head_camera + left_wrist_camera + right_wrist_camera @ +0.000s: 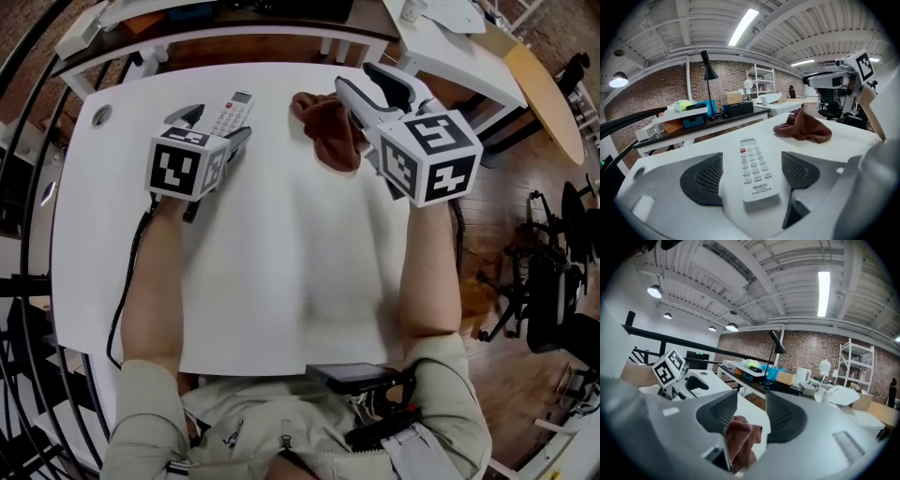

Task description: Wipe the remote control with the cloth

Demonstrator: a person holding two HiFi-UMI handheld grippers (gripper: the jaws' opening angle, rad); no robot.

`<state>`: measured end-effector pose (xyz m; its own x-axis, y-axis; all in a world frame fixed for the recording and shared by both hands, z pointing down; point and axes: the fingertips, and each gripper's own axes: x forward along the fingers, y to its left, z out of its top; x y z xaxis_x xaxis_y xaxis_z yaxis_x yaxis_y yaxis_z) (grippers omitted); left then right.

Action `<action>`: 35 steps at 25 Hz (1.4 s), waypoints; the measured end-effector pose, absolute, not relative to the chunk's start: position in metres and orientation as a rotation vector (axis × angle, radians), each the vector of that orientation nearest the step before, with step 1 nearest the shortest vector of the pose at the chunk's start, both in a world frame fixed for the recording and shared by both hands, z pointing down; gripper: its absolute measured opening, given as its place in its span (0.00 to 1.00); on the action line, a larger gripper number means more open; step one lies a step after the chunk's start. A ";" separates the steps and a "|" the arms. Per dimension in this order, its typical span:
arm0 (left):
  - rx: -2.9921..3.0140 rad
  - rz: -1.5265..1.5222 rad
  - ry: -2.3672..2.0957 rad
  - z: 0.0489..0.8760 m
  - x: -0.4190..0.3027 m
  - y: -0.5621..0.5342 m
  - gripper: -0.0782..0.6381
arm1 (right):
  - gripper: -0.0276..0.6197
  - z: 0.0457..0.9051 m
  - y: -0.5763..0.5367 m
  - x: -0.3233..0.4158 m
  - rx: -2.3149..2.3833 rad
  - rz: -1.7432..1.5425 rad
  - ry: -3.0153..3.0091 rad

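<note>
A white remote control (232, 112) lies face up on the white table (281, 281), near its far edge. My left gripper (214, 125) is low over it, jaws wide apart, and the remote's (755, 171) near end lies between the pads without touching them. A crumpled brown cloth (330, 131) lies to the right of the remote. My right gripper (361, 81) hovers at the cloth's right side, open. In the right gripper view the cloth (740, 437) shows below and between the jaws, loose on the table. In the left gripper view the right gripper (829, 82) hangs beyond the cloth (804, 127).
A round cable hole (101, 116) sits in the table's far left corner. Behind the table runs a dark bench (701, 125) with bins and a black lamp (707, 70). Another white table (450, 47) and office chairs (553, 281) stand to the right.
</note>
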<state>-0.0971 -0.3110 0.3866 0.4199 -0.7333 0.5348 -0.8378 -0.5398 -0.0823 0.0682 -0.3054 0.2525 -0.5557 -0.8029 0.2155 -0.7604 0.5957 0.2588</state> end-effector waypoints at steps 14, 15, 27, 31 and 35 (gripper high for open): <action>2.382 0.892 -1.339 0.402 -0.104 -0.310 0.60 | 0.33 0.268 -0.306 0.060 1.214 -0.120 -2.541; 2.385 0.893 -1.333 0.403 -0.104 -0.310 0.60 | 0.33 0.269 -0.306 0.060 1.212 -0.119 -2.542; 2.385 0.919 -1.275 0.402 -0.105 -0.311 0.46 | 0.35 0.270 -0.307 0.062 1.203 -0.087 -2.543; 2.383 0.909 -1.309 0.401 -0.107 -0.312 0.46 | 0.35 0.274 -0.308 0.065 1.194 -0.079 -2.530; 2.384 0.908 -1.356 0.400 -0.110 -0.313 0.45 | 0.38 0.280 -0.308 0.065 1.165 -0.058 -2.516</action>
